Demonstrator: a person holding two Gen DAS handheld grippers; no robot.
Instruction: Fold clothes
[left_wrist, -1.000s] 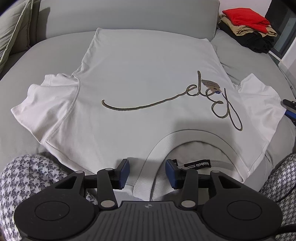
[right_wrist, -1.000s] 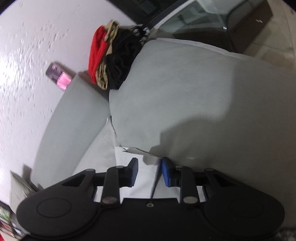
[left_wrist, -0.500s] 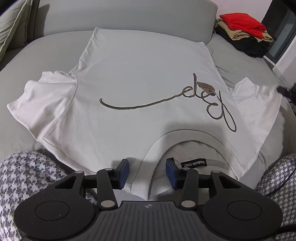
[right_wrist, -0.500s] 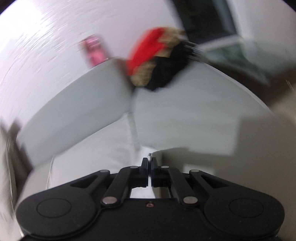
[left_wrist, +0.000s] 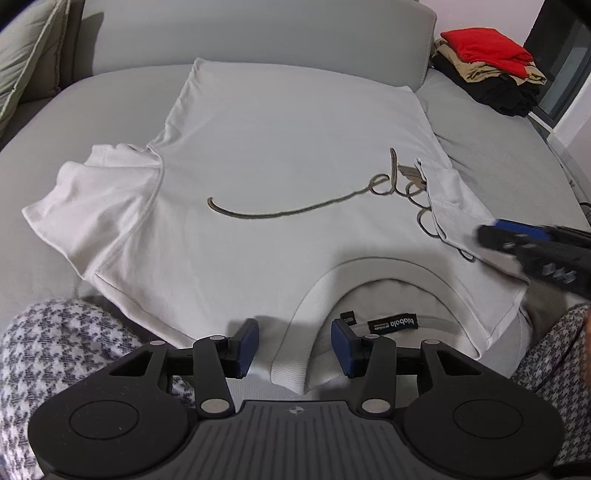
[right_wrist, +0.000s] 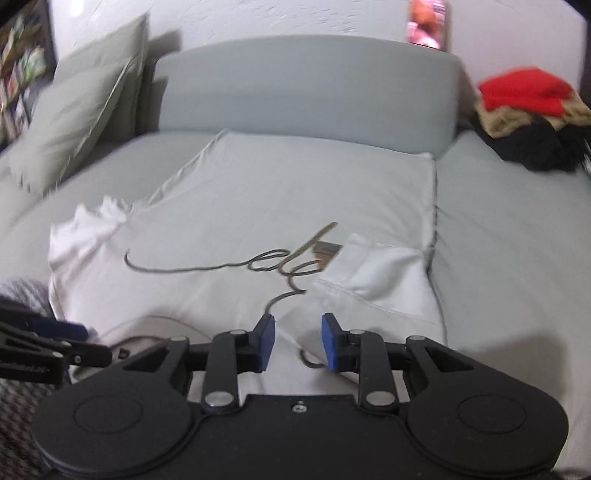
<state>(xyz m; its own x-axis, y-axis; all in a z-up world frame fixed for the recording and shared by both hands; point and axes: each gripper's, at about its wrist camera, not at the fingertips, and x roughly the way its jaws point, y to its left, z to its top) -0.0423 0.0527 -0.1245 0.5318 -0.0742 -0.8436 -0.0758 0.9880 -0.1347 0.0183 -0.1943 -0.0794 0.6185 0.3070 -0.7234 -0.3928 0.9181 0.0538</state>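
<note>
A white T-shirt (left_wrist: 280, 147) with a cursive script print lies flat, front up, on the grey sofa, its collar nearest me. Its right sleeve (left_wrist: 448, 195) is folded inward over the end of the print; it also shows in the right wrist view (right_wrist: 376, 275). The left sleeve (left_wrist: 96, 192) lies spread out. My left gripper (left_wrist: 293, 341) is open, its fingers astride the ribbed collar (left_wrist: 295, 354). My right gripper (right_wrist: 297, 338) is open and empty just above the shirt near the folded sleeve, and shows blurred in the left wrist view (left_wrist: 491, 232).
A pile of folded clothes, red on top (left_wrist: 487, 48), sits at the sofa's far right. Grey cushions (right_wrist: 74, 118) lean at the far left. The sofa backrest (left_wrist: 258, 33) runs behind the shirt. My houndstooth-trousered knees (left_wrist: 55, 343) flank the near edge.
The right gripper shut on the right sleeve, carried it inward over the print, then opened and let it go. The left gripper stayed open at the collar.
</note>
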